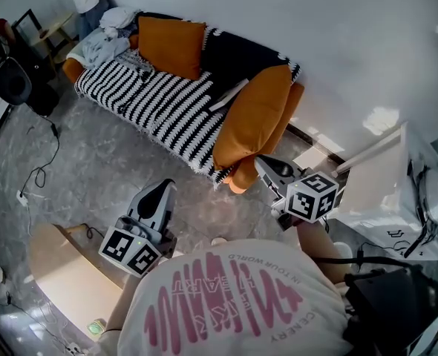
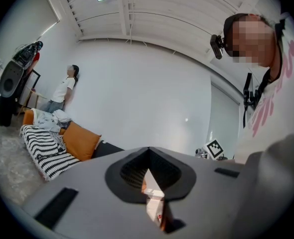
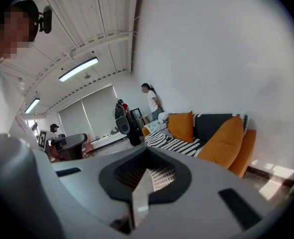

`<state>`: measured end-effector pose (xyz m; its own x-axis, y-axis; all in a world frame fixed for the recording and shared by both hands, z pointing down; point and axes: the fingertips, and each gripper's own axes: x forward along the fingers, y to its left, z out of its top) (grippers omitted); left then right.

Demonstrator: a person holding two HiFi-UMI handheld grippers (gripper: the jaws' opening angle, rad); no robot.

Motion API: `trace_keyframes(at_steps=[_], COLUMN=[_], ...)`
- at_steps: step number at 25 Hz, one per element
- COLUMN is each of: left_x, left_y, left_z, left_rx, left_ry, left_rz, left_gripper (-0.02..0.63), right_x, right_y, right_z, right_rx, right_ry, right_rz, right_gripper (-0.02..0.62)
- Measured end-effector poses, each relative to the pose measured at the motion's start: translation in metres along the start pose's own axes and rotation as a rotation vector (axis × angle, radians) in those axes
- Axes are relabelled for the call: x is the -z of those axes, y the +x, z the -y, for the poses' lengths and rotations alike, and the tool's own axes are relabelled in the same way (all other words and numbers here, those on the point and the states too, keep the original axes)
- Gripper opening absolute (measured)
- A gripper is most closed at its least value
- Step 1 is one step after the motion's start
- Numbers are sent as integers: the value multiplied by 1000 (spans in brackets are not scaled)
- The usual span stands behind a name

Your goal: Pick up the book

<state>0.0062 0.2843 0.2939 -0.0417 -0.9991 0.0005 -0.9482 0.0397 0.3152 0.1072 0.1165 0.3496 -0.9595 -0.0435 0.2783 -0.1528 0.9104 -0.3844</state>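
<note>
Head view, nearest: a white cotton shirt (image 1: 234,302) with pink print, "IN YOUR WORLD" legible upside down. The left gripper (image 1: 165,189) and right gripper (image 1: 267,166), both of grey plastic, have their jaws pressed together on nothing above the marbled grey floor (image 1: 108,162). Farther off, the thin pale book (image 1: 229,95) lies on the striped sofa throw (image 1: 152,102), between the square orange cushion (image 1: 171,44) and the rounded orange cushion (image 1: 252,117).

We hold our left gripper (image 1: 162,190) in front of our chest on the left side. Its jaws point forward and away from us, and they are pressed together with nothing between them. Our right gripper (image 1: 268,165) reaches farther forward on the right side and angles toward the left, its jaws likewise closed on nothing. The left marker cube (image 1: 133,251) sits just beside our shirt. The right marker cube (image 1: 313,196) sits just ahead of our bare right forearm (image 1: 314,242).
</note>
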Motion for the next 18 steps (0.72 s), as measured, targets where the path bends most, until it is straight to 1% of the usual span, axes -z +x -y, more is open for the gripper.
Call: trace_keyframes(at_steps=[6,14,18], left_x=[-3,-9,-7], left_y=[15,20,22], left_z=[-5,-7,-7], left_rx=[-4,0,-3], left_ry=[2,5,6], left_rz=[-16,-12,-27], left_gripper=[8,8,8], right_x=[-6,-9,-9], right_y=[9,10,12], right_z=[11,14,16], right_rx=[-7,-2,-7], right_ry=[12,23,26], right_rz=[-3,-6,-10], right_gripper=[10,10,10])
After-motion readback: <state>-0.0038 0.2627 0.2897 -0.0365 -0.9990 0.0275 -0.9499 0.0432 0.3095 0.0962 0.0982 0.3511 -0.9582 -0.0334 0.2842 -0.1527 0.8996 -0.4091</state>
